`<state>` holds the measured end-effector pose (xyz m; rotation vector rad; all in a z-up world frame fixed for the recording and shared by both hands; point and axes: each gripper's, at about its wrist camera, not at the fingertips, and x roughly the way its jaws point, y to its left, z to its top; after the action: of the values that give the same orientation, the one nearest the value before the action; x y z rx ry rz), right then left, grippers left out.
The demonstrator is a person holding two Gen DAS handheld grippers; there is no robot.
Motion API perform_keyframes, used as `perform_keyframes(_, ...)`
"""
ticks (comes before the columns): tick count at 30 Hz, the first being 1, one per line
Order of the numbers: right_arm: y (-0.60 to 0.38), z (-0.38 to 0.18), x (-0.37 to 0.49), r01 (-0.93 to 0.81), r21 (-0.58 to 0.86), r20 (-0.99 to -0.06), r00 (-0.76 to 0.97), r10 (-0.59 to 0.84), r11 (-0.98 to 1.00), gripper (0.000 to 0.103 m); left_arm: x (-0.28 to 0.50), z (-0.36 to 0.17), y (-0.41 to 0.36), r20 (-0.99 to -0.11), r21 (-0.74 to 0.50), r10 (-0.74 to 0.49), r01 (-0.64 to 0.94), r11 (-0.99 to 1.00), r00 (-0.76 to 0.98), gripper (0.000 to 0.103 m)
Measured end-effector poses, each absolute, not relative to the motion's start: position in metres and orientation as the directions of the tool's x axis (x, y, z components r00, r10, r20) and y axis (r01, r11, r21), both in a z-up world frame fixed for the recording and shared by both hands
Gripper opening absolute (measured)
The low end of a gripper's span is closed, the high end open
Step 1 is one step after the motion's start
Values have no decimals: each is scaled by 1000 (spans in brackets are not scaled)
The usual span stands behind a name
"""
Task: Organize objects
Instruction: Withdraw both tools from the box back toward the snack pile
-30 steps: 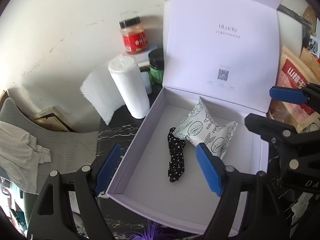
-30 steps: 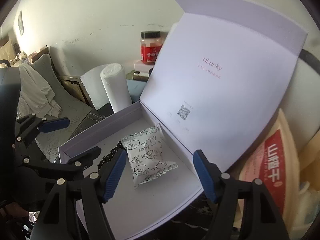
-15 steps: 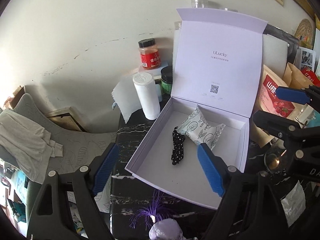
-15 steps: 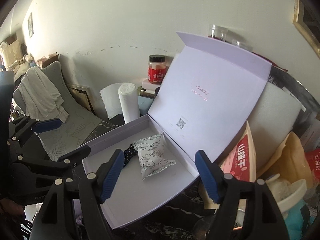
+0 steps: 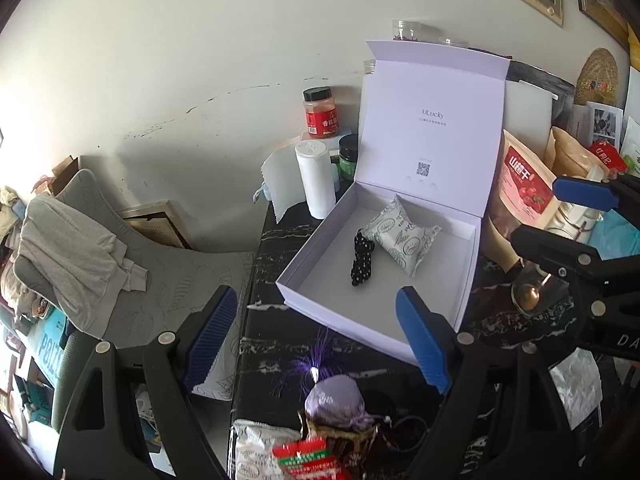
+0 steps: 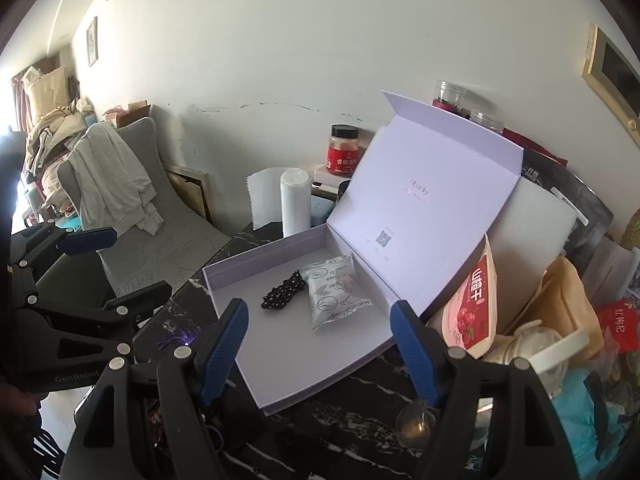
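An open lilac gift box (image 5: 464, 264) (image 6: 224, 292) stands on the black marble table, lid upright. Inside lie a white patterned snack packet (image 5: 404, 236) (image 6: 334, 296) and a black dotted scrunchie (image 5: 362, 258) (image 6: 282, 292), touching. My left gripper (image 5: 320, 340) is open and empty, held back from the box's front left corner. My right gripper (image 6: 320, 344) is open and empty, above the box's near edge. A purple sachet (image 5: 336, 400) and red-and-white packets (image 5: 308, 456) lie on the table near the left gripper.
A paper towel roll (image 5: 316, 178), a red jar (image 5: 320, 112) and a green jar (image 5: 347, 160) stand behind the box. Red snack bags (image 5: 524, 184) (image 6: 476, 300), a brown bag (image 6: 560, 304) and a metal spoon (image 6: 416, 420) crowd the right side. A grey chair with clothes (image 5: 80, 248) stands left of the table.
Both grippers have pulled back and up from the box, which looks smaller now. The purple sachet and packets at the table front have come into view. Both stay open.
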<state>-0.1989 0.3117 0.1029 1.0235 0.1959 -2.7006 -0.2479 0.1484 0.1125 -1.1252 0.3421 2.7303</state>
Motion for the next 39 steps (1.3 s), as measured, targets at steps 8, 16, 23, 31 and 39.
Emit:
perform_keyframes(8, 300, 105, -163, 321, -43, -654, -725, -216, -946, 74, -200, 113, 135, -702, 151, 43, -207, -967, -710, 83)
perform_keyframes(16, 285, 85, -137, 382, -31, -676, -689, -262, -923, 74, -161, 94, 115, -720, 120, 24, -158, -980, -694, 83)
perform_keyframes(23, 277, 67, -119, 429, -16, -696, -653, -298, -903, 74, -133, 77, 95, -741, 101, -11, -95, -990, -672, 83)
perform_keyframes(31, 267, 50, -99, 475, -5, -717, -615, -328, -880, 74, -99, 65, 80, -742, 104, -45, -49, -993, -668, 83)
perform_keyframes(39, 253, 34, -80, 524, 6, -733, -577, -360, -852, 74, -66, 49, 68, -751, 99, -72, -5, -995, -656, 83)
